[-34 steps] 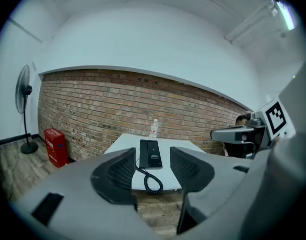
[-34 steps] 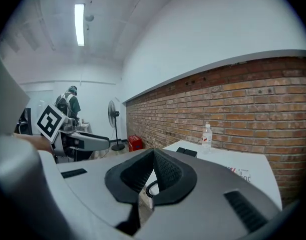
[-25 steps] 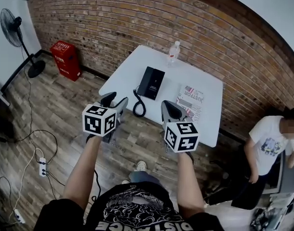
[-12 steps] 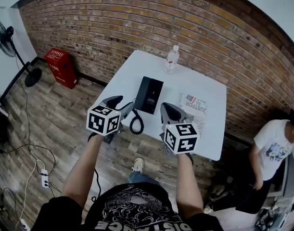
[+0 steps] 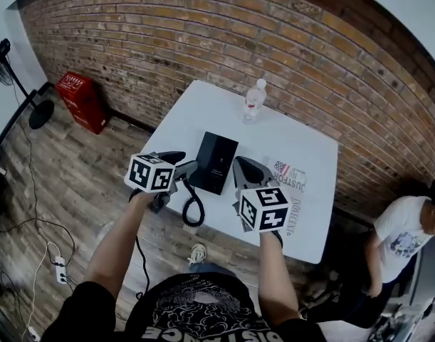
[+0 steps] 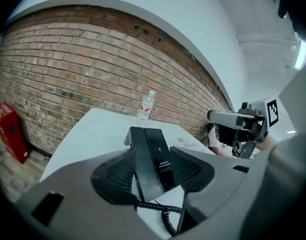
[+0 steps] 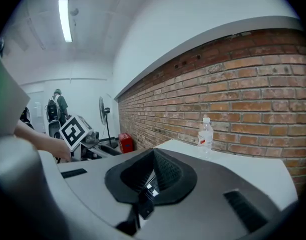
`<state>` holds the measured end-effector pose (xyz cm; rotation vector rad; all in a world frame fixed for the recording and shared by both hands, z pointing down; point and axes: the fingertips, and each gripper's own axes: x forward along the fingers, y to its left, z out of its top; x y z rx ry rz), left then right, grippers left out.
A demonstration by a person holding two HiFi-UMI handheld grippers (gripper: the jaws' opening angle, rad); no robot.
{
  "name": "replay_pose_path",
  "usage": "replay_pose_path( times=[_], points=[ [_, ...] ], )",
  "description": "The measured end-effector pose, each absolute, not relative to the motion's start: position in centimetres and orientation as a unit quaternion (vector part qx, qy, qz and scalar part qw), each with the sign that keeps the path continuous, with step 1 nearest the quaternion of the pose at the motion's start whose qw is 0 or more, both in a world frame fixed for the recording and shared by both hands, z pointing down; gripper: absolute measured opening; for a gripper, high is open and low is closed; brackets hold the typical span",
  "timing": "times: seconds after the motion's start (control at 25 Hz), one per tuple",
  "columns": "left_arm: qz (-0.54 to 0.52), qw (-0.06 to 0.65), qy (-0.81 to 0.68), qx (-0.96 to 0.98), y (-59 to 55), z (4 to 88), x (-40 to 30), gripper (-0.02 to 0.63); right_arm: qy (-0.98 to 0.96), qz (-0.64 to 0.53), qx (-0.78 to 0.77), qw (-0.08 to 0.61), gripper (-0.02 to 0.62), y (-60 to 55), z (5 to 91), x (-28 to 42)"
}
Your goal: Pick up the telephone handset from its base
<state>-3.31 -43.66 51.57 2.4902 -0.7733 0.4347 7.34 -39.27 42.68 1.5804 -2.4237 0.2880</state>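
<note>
Grey jaws of the left gripper [image 6: 154, 176] stand well apart with nothing held, and the black telephone lies framed in the gap just ahead of them. The handset [image 6: 140, 159] rests in its cradle along the left side of the base [image 6: 161, 156], near the front-left edge of the white table [image 5: 302, 148]. The right gripper [image 7: 148, 181] hovers over the table's near edge with its jaws drawn together and empty, only a sliver of the phone showing past them. The handset looks like hard, smooth plastic, probably light and rigid but slick, so a grip across its narrow middle bar seems safest. The coiled cord [image 6: 165, 216] hangs from the near end over the table edge; it will likely tug back as the handset rises and could drag the light base along. Little blocks the approach. A printed paper [image 5: 292, 194] lies just right of the phone, a water bottle [image 5: 253, 100] stands well behind it, and a person [image 5: 406, 237] stands beyond the table's right end.
</note>
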Motion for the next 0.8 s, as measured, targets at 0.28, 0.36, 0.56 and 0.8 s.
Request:
replay_pose_path(
  times=[0.28, 0.36, 0.56, 0.8],
  points=[
    [0.166, 0.33, -0.214, 0.904, -46.5, 55.1, -1.8, 0.196, -0.831, 0.108, 0.529, 0.133, 0.0, -42.5, 44.0, 8.4],
    [0.163, 0.354, -0.196, 0.9, -47.2, 56.0, -1.7, 0.196, -0.832, 0.111, 0.526, 0.136, 0.0, -43.4, 44.4, 8.5],
    [0.168, 0.395, -0.153, 0.89, -48.0, 58.0, -1.0, 0.195, -0.831, 0.124, 0.523, 0.142, 0.0, -45.4, 45.8, 9.2],
    [0.144, 0.442, -0.11, 0.878, -48.7, 58.5, -0.1, 0.195, -0.831, 0.129, 0.521, 0.148, 0.0, -47.3, 46.6, 9.7]
  ],
)
